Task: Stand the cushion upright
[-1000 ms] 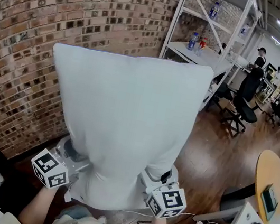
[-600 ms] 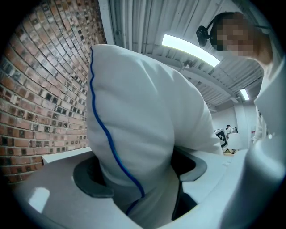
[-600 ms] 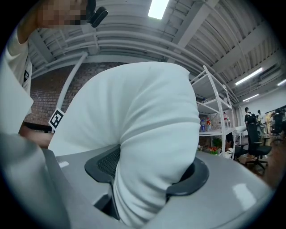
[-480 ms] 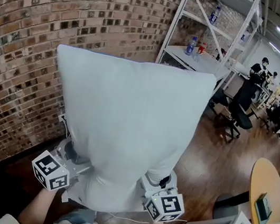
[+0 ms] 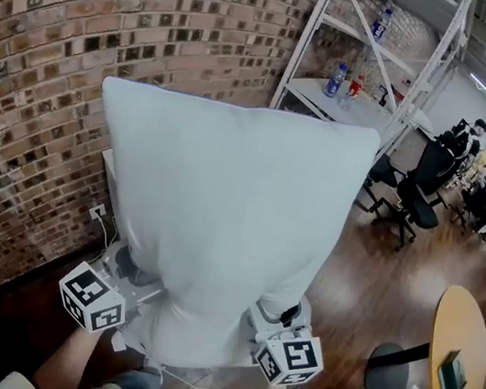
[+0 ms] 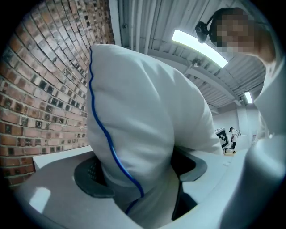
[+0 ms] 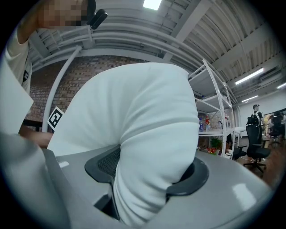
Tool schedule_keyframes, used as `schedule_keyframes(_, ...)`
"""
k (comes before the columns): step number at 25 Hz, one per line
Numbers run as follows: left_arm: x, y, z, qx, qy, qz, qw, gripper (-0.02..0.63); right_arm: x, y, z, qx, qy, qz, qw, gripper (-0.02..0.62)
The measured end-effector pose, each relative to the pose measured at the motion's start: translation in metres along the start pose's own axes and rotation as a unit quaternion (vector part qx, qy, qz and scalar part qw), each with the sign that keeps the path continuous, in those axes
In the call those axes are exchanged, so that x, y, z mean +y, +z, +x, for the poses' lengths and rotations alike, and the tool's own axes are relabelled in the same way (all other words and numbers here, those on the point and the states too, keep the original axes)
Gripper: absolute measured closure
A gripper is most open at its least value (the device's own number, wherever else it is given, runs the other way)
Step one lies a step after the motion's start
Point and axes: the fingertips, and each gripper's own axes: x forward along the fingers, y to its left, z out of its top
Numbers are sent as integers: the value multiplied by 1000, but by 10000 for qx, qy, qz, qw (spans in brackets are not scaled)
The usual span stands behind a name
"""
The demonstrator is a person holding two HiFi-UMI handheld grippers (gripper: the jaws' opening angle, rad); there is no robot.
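- While the cushion [image 5: 219, 222] is held in the air in front of the brick wall [image 5: 43, 61], its lower edge is clamped at two places and its broad face is turned toward the head view.
- The left gripper [image 6: 140, 172] is closed on the cushion's lower left corner, where blue piping is seen running between the pads.
- The right gripper [image 7: 147, 170] is closed on the lower right corner, with thick white fabric bulging between its widely set jaws.
- The step in hand is judged to be the carrying of the cushion, which is upright but rests on nothing.
- A supporting surface is called for next. None is seen beneath the cushion, only the wooden floor [image 5: 374, 296], so the bottom edge would have to be set down and steadied before release.
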Motion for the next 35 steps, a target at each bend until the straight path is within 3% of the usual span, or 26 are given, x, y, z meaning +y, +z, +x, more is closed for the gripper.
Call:
schedule_keyframes(12, 69, 27, 42, -98, -45, -74, 9999, 218, -23, 21, 78, 80, -43, -119, 9999, 278)
schedule_keyframes(35, 152, 70, 47, -429, 322, 169, 9984, 218, -15, 49, 174, -149, 328, -180, 9992, 278)
